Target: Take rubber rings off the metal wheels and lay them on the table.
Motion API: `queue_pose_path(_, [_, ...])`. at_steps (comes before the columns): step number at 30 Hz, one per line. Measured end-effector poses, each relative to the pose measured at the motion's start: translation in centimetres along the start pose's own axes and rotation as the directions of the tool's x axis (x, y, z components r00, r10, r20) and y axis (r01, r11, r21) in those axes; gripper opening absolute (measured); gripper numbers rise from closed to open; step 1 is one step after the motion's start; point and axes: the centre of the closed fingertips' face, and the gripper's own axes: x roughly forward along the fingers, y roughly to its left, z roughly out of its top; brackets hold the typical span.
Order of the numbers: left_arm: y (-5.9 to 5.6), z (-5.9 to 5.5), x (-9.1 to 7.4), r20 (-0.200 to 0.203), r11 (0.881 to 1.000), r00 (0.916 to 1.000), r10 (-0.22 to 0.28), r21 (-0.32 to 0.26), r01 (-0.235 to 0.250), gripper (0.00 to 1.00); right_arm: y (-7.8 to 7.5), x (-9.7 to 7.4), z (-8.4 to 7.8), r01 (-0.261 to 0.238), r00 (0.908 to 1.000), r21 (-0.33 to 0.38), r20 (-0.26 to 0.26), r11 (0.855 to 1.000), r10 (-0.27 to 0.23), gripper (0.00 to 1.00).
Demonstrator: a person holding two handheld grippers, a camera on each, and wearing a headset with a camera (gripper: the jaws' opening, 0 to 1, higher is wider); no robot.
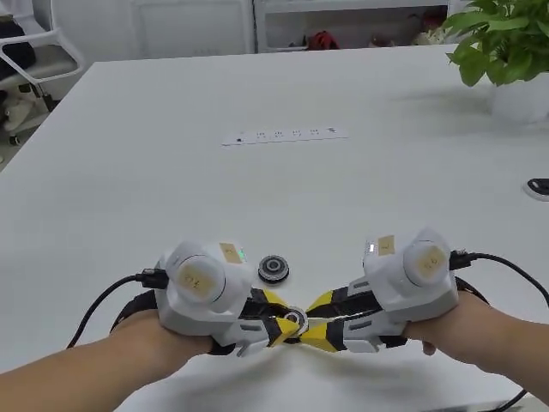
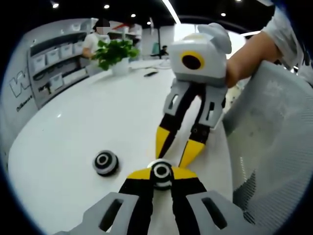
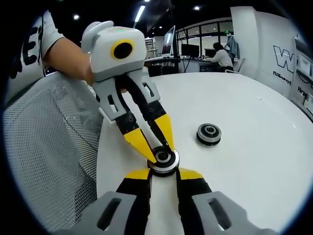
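**Head view: L + R jaws meet on one metal wheel**

The white counter takes up most of the head view. At the far R corner is a leafy plant in a white pot. At far L, off the counter, is a white chair. A flat white power strip lies mid-counter, well apart from the work. There is a small dark object at the R edge; can't tell what it is.

At the near edge, the L gripper and R gripper point at each other, w/ yellow tips converging on the metal wheel. A black cable trails from the L one's body.

L gripper view: the L jaws are closed on the wheel, one yellow tip each side, both touching it. The R jaws come in from the top of that view w/ a narrow gap btw. them, tips against the wheel's upper edge.

R gripper view: the R jaws' tips hug the wheel's near side and pinch it. The L jaws' tips sit on its far side. Can't tell if the wheel rests on the counter or hangs just clear of it.

The second wheel lies flat on the counter just beyond the grippers, nearer the L one and touching neither. A black rubber ring is still round its rim. The gripped wheel also shows a dark outer band. Can't tell whether the tips bear on the rubber or the metal.
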Motion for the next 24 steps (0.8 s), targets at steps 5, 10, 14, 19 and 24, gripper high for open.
queue_pose_path(5, [0.0, 0.0, 0.0, 0.0, 1.0, 1.0, 0.0, -0.003, 0.0, 0.13, -0.1, -0.1, -0.3, 0.006, 0.9999, 0.001, -0.01, 1.0, -0.006, 0.13])
queue_pose_path(10, [0.0, 0.0, 0.0, 0.001, 1.0, 1.0, 0.001, -0.007, -0.001, 0.13, -0.4, -0.2, -0.6, 0.009, 0.9998, 0.029, -0.018, 1.0, -0.009, 0.07])
queue_pose_path(14, [0.0, 0.0, 0.0, 0.001, 1.0, 1.0, 0.003, -0.008, -0.003, 0.13, -0.5, -0.2, -0.6, 0.011, 0.9999, 0.054, -0.013, 0.998, -0.01, 0.04])
queue_pose_path(19, [0.1, -0.1, 0.0, 0.001, 1.0, 1.0, 0.006, -0.009, -0.006, 0.13, -0.6, -0.2, -0.7, 0.017, 0.9998, 0.078, -0.014, 0.997, -0.016, 0.04])
queue_pose_path(24, [0.1, 0.0, 0.0, 0.003, 1.0, 1.0, 0.008, -0.013, -0.008, 0.13, -1.1, -0.3, -0.8, 0.017, 0.9998, 0.165, 0.006, 0.986, -0.018, 0.07])
